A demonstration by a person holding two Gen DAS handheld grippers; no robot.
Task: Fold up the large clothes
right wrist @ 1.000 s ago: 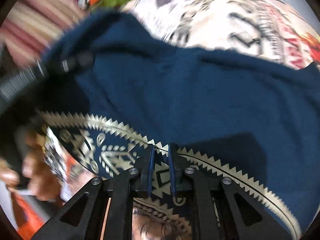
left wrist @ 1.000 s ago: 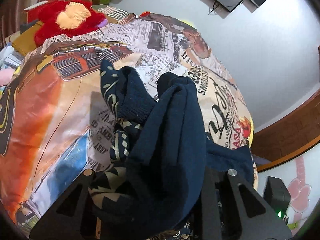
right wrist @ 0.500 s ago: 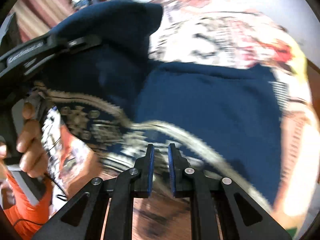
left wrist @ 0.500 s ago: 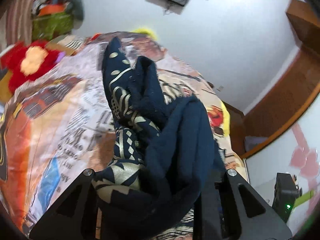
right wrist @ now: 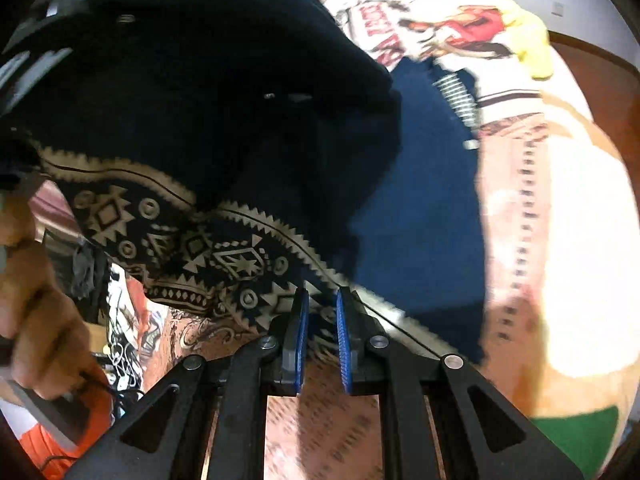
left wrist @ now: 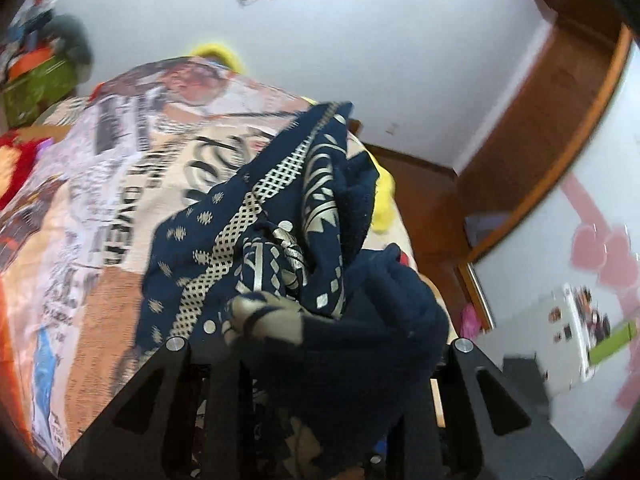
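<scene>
The bedspread (left wrist: 100, 216) is the biggest thing here, a printed newspaper and car collage stretching out beyond the fingers in both views, with big black lettering on it too blurred and stretched to read properly. The navy garment (left wrist: 280, 248), dark blue with a cream geometric pattern, is bunched up and lifted off the bed: in the left view a thick wad of it sits right between the fingers and rises ahead of them. The left gripper (left wrist: 320, 364) is clamped on that wad, though the tips themselves are buried in fabric. In the right view the garment's (right wrist: 420, 220) patterned border runs across just ahead of the fingertips, and the right gripper (right wrist: 322, 296) has its blue pads (right wrist: 301, 320) nearly together with the patterned edge pinched in the narrow gap. A bare hand (right wrist: 36, 320) shows well off to the left of the fingers.
</scene>
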